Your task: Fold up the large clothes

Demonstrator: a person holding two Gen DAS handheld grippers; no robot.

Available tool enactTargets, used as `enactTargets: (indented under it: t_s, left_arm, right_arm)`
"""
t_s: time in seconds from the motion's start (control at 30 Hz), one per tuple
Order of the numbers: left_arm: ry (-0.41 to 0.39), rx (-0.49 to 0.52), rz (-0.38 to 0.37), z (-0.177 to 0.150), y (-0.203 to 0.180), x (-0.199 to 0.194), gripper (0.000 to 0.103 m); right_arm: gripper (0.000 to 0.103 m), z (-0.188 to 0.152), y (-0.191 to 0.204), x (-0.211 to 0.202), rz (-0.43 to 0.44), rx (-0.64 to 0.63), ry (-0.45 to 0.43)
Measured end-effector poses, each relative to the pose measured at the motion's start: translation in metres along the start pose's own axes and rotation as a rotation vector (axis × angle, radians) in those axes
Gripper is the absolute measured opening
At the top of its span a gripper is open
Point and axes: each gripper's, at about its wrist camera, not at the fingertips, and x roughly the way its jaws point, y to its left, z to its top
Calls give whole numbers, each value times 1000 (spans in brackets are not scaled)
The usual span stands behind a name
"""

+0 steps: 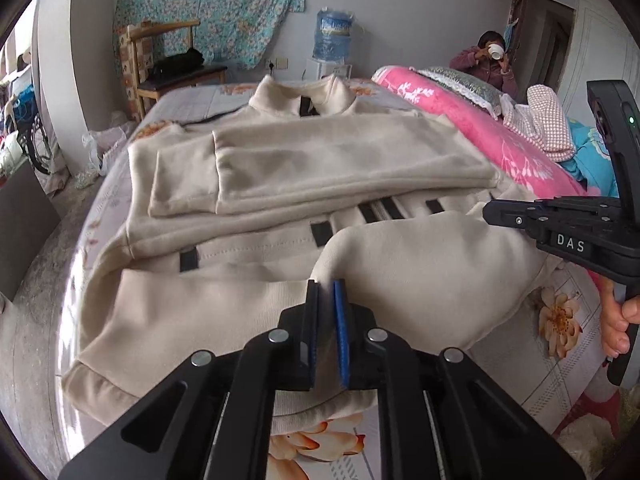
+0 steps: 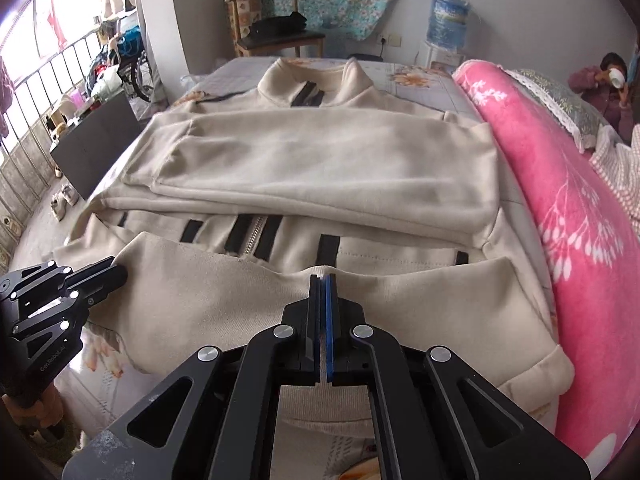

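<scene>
A large cream fleece jacket with black stripes [image 1: 320, 168] is spread on a floral-sheeted bed [image 1: 560, 320], sleeves folded across its chest. Its raised hem is pinched by the left gripper [image 1: 326, 284] and, further along, by the right gripper [image 2: 323, 278], both pressed together on the fabric. A rolled pink floral blanket [image 2: 560, 200] lies alongside; a wooden chair [image 2: 276, 20] and blue water jug [image 2: 447, 22] are seen behind.
</scene>
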Motion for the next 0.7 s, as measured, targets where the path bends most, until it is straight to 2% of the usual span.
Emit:
enactTargets:
  t_s: [0.07, 0.13, 0.2, 0.27, 0.3, 0.37, 0.4, 0.5, 0.7]
  left_arm:
    - [30, -49, -32, -2, 8, 1, 16]
    - [-13, -87, -60, -3, 18, -17, 17]
    - [-61, -116, -46, -2, 33, -36, 21]
    - [-75, -136, 30, -4, 49, -45, 27]
    - [-59, -140, 83, -5, 58, -43, 31]
    - [7, -150, 181, -7, 75, -32, 31]
    - [33, -155, 202, -8, 83, -26, 31]
    - [55, -138, 233, -12, 95, -17, 31]
    - [38, -52, 275, -13, 90, -11, 31]
  right_arm:
    - [0, -7, 2, 16, -5, -9, 34]
    - [0, -10, 0, 17, 3, 1, 36]
    - [0, -8, -3, 8, 17, 19, 14]
    - [0, -3, -6, -1, 31, 31, -12]
    - [0, -1, -7, -2, 34, 32, -21]
    - [0, 1, -7, 1, 36, 29, -18]
    - [0, 1, -7, 2, 38, 28, -16]
    - [0, 0, -6, 0, 29, 15, -20]
    - [0, -7, -9, 11, 48, 21, 15]
